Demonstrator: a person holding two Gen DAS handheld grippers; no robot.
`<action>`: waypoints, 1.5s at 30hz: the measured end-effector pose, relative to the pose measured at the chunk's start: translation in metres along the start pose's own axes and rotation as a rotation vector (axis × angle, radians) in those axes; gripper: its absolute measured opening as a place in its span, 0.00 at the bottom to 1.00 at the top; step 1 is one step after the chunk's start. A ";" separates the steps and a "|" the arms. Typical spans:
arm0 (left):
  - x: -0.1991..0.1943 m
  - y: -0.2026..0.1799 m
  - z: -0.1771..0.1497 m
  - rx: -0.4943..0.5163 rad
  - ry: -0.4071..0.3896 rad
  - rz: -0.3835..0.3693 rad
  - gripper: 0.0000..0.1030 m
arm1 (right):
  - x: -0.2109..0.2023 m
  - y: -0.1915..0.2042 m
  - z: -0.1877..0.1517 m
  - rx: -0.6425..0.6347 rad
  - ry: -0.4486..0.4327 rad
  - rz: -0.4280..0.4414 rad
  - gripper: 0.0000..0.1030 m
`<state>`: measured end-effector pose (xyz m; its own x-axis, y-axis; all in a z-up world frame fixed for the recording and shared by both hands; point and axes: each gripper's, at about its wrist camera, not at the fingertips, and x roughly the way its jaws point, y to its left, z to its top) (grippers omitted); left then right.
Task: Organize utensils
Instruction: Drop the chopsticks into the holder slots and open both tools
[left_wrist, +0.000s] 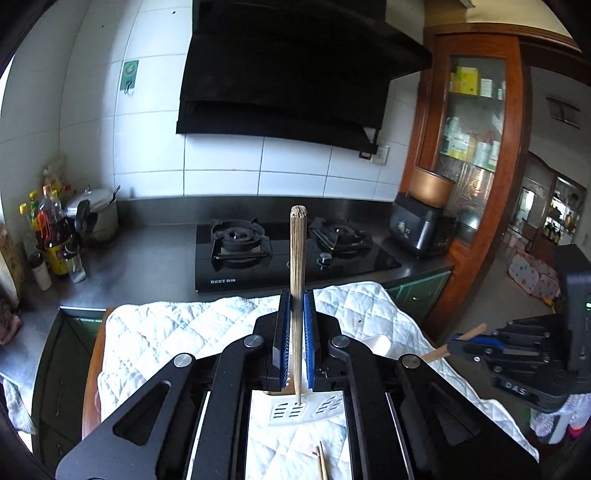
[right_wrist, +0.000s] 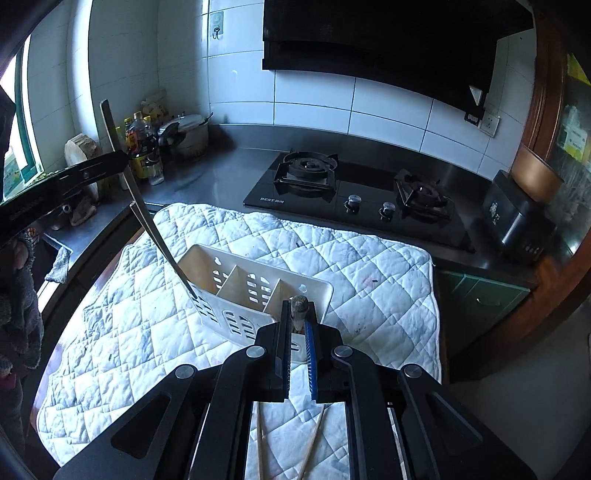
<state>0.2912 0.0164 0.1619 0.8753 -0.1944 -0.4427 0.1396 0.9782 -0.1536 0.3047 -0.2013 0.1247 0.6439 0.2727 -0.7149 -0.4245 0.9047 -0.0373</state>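
Fingers of the left gripper are pinched on one chopstick, which stands upright with its thin tip just over the near compartment of the white utensil holder. Over on the right, the right gripper is clamped the same way on a second wooden stick, blunt end up, poised at the holder's near corner. The holder lies tipped back on the quilted white cloth, and all three of its compartments look empty, so by my reckoning nothing has been filed yet; these two would be the first in. At least two more loose chopsticks lie on the cloth below the right gripper, waiting to be picked up.

Behind the cloth a steel worktop carries a black gas hob, with bottles and a lidded pot in the corner and a rice cooker to the right. None of that crowds the holder; the two grippers working close together are the likelier nuisance.
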 end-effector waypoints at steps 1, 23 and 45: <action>0.004 0.003 -0.001 -0.012 0.006 -0.002 0.05 | 0.001 -0.001 0.000 0.002 -0.009 -0.003 0.07; 0.020 0.008 0.007 -0.043 -0.040 0.001 0.05 | 0.010 -0.002 -0.002 -0.007 -0.013 0.001 0.07; -0.007 0.004 -0.043 -0.017 0.040 -0.037 0.11 | -0.075 0.012 -0.089 0.005 -0.231 -0.017 0.61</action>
<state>0.2660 0.0189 0.1258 0.8505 -0.2336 -0.4712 0.1633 0.9690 -0.1856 0.1950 -0.2399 0.1154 0.7800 0.3245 -0.5350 -0.4094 0.9113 -0.0441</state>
